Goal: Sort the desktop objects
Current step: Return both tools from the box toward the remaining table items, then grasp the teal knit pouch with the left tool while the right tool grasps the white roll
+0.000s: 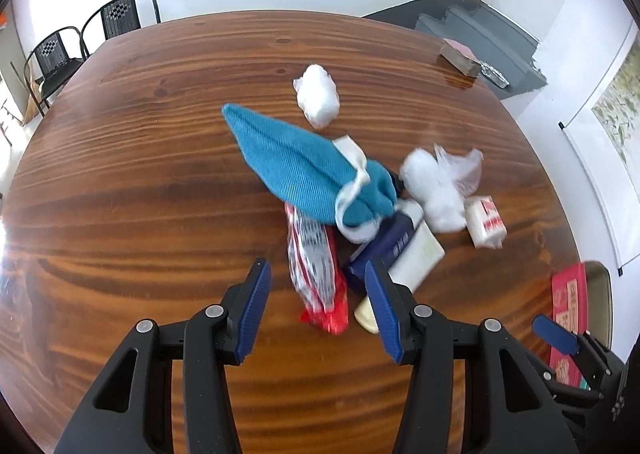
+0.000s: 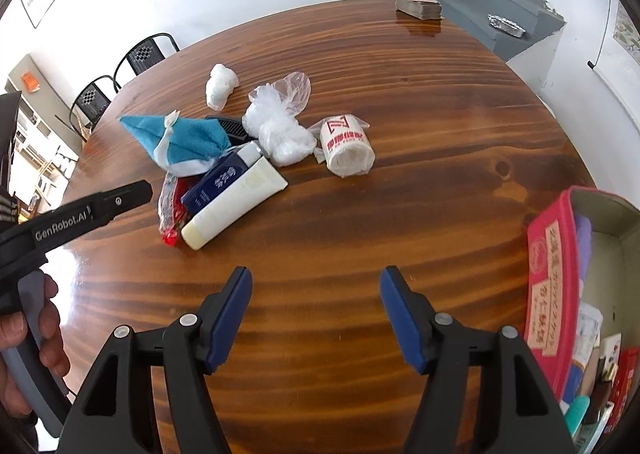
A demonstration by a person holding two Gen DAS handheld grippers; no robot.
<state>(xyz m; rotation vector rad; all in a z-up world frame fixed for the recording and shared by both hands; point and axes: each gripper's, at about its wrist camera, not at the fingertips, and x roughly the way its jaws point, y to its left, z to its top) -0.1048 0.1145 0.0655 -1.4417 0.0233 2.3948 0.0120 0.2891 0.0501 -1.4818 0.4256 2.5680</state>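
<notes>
Desktop objects lie in a loose heap near the middle of the wooden table (image 2: 400, 181), and most of the sorting looks undone. At the near right edge the red box (image 2: 550, 274) already holds several small items, though blur and the lens edge keep me from naming them; I judge that a few things have gone in and the heap is what remains.

Largest in the heap is the teal cloth pouch (image 1: 304, 169), its long axis running from a pointed tip at the far left down to its white-tied mouth at the near right. It partly lies on the red-and-white packet (image 1: 316, 274), which runs nearly straight toward the left wrist camera. The cream tube (image 2: 236, 205) lies diagonally, cap end nearest the right gripper, crimped end toward the far right. Touching its side, the navy bottle (image 2: 212, 185) follows the same diagonal, its white cap under the pouch's edge. Beside them sit the plastic bag of white stuffing (image 2: 280, 125), the wrapped tissue roll (image 2: 348, 145) on its side with one round end toward the camera, and a small white bundle (image 2: 220, 85) apart at the far side.

Left gripper (image 1: 318, 272) hangs just over the packet's near end, jaws apart with the packet between them, gripping nothing. Right gripper (image 2: 316, 278) stands wide, nothing between its jaws, over bare wood.
</notes>
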